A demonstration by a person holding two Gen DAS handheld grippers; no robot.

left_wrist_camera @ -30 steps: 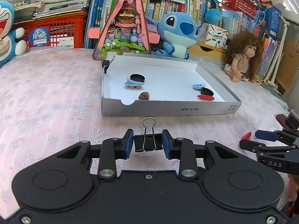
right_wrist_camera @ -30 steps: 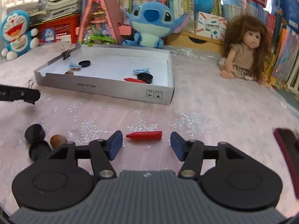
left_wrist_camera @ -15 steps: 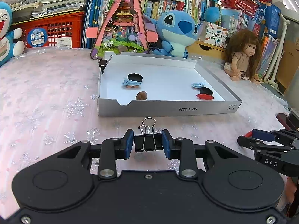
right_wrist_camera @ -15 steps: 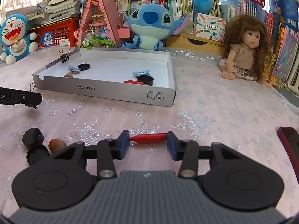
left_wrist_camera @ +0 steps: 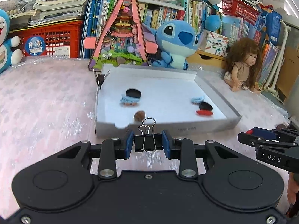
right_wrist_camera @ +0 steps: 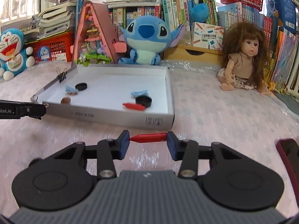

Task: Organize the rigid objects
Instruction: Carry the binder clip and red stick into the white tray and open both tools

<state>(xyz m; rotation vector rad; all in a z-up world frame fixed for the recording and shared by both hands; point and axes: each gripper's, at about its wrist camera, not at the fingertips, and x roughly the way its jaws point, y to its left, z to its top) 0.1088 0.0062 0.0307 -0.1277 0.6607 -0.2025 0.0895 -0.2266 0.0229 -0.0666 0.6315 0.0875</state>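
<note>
A pink snowflake-patterned tablecloth (left_wrist_camera: 46, 102) covers the table. At 12 o'clock from both grippers lies a shallow white cardboard tray (left_wrist_camera: 186, 128).

On the left, the left gripper (left_wrist_camera: 148, 142) has its blue pads closed against the sides of a black binder clip (left_wrist_camera: 148, 142), whose wire loops stand upright just short of the tray's near wall. Inside the tray, from left to right: a second binder clip (left_wrist_camera: 101, 79) clamped on the left wall at 11 o'clock, a blue hair clip (left_wrist_camera: 129, 99) touching a black cap (left_wrist_camera: 133, 93), a brown nut (left_wrist_camera: 139, 115) near the front wall, then at 1 o'clock another blue clip (left_wrist_camera: 197, 99), a black cap (left_wrist_camera: 205, 106) and a red crayon (left_wrist_camera: 204, 112) huddled together.

On the right, the right gripper (right_wrist_camera: 148, 140) is closed endwise on a red crayon (right_wrist_camera: 148, 137), held level above the cloth, just before the tray's near right corner. A long-haired doll (right_wrist_camera: 244, 63) sits at 2 o'clock.
</note>
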